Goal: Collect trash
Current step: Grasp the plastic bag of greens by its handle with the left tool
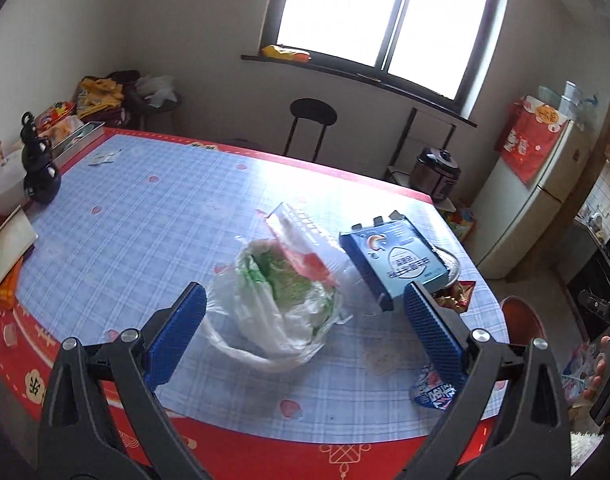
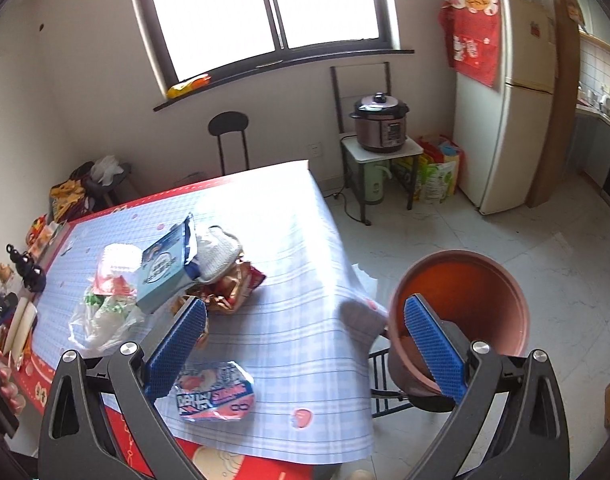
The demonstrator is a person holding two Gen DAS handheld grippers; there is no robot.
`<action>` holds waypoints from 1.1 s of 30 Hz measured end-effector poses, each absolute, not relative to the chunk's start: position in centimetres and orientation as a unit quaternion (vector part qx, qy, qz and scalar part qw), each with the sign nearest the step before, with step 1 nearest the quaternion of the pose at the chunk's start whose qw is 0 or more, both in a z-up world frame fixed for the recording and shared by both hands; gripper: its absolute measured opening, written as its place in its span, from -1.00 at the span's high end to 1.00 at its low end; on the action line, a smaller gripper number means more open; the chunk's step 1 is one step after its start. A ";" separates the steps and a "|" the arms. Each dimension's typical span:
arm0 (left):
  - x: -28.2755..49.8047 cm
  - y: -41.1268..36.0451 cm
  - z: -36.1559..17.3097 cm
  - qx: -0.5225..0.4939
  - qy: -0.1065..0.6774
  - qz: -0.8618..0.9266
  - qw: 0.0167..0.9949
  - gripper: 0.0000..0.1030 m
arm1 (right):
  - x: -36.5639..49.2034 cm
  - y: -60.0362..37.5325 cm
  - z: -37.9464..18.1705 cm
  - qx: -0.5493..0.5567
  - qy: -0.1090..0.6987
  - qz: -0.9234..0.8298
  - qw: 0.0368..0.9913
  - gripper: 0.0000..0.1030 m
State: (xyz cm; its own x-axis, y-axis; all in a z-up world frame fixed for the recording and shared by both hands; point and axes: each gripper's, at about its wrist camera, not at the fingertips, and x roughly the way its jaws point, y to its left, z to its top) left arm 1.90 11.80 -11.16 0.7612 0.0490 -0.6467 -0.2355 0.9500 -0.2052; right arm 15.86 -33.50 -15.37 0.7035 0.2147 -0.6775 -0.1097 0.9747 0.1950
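Note:
Trash lies on the checked tablecloth [image 1: 145, 216]: a crumpled white plastic bag [image 1: 281, 304] with green inside, a red-and-clear wrapper [image 1: 301, 240], a blue box [image 1: 393, 260], and a blue-and-red snack packet [image 2: 215, 394]. My left gripper [image 1: 305, 320] hovers open above the plastic bag, which lies between its fingers. My right gripper [image 2: 305, 328] is open over the table's near corner, the snack packet under its left finger. A brown plastic bin [image 2: 461, 320] stands on a stool beside the table, behind the right finger. The blue box [image 2: 165, 276] leans on a grey bowl [image 2: 219, 252] above shiny wrappers [image 2: 229, 292].
A black gourd-shaped jar [image 1: 39, 168] and clutter line the table's left edge. A black stool [image 1: 311, 120] stands at the far side under the window. A pressure cooker [image 2: 381, 122] on a small stand and a fridge [image 2: 509, 96] are to the right. A hand [image 1: 605, 364] shows at right.

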 end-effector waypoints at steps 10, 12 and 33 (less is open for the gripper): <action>2.3 16.9 -18.3 -0.218 0.393 0.056 0.892 -0.87 | 17.1 -24.4 -14.8 0.035 0.392 0.129 0.910 -0.89; 3.6 17.3 -19.9 -0.236 0.406 0.041 0.882 -0.87 | 17.1 -23.7 -14.9 0.032 0.399 0.127 0.908 -0.89; 13.6 17.4 -29.4 -0.281 0.486 -0.056 0.826 0.00 | 17.7 -18.2 -17.4 0.001 0.444 0.081 0.893 -0.89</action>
State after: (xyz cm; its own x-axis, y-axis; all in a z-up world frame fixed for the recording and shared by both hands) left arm 13.60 17.35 -29.45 0.5220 -0.3646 -0.7711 -0.1811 0.8361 -0.5179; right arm 17.68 -18.25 -17.35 0.5933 0.1456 -0.7917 -0.1442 0.9868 0.0735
